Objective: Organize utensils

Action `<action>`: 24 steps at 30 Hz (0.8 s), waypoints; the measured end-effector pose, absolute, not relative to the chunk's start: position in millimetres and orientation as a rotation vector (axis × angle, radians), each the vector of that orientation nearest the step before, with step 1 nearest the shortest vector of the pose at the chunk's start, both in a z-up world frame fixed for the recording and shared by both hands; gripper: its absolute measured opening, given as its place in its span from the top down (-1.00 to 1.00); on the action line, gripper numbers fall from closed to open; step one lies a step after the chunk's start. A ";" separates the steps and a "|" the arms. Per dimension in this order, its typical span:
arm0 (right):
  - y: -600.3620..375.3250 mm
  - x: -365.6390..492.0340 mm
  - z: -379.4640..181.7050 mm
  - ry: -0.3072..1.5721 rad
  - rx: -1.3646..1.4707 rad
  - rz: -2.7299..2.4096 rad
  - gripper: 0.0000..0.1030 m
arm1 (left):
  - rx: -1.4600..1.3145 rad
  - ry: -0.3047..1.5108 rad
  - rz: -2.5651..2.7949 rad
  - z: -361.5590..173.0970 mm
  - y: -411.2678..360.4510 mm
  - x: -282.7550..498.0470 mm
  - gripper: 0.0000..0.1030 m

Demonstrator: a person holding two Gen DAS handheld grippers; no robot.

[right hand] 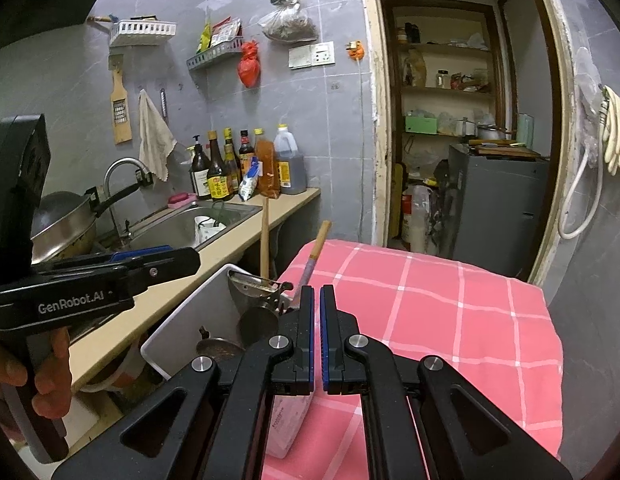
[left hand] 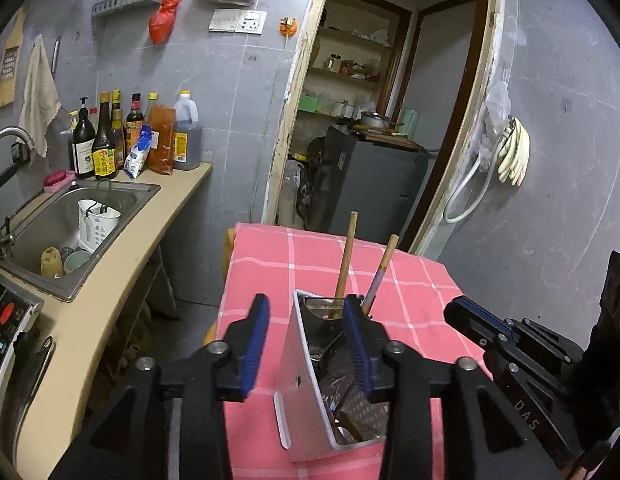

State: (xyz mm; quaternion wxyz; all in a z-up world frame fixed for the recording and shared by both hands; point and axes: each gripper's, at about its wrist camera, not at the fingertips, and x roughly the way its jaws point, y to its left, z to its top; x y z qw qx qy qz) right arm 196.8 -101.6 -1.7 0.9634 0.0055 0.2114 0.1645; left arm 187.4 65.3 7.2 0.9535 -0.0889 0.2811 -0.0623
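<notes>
While the left gripper (left hand: 306, 344) stands part-open astride the near wall of the metal utensil holder (left hand: 306, 384), nothing is pressed between its pads — one blue pad sits outside the wall, the other inside over the contents. No earlier view to compare. The right gripper (right hand: 317, 332) has its jaws closed flat together, empty, just beside the holder's right side. The holder stands tilted on the pink checked tablecloth (right hand: 450, 320), at the table's left edge toward the near end, next to the counter (left hand: 122, 280). Inside: a wooden chopstick (left hand: 346, 260) and a second stick with a pale tip (left hand: 384, 268), both leaning upright at the far end, plus darker metal utensils lower down, too jumbled to name. Judgement: the holder is thin sheet metal — stiff, light, smooth, likely to slide on the cloth or tip if pushed high; grip it by the wall rim, low and square. The sticks are light, rigid, thin and round, prone to rolling between the pads; take them mid-shaft, above the rim.
</notes>
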 end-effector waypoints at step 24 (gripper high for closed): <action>-164.4 131.3 28.8 0.334 0.085 0.044 -0.78 | -0.192 0.433 -0.169 18.1 49.3 146.7 -0.96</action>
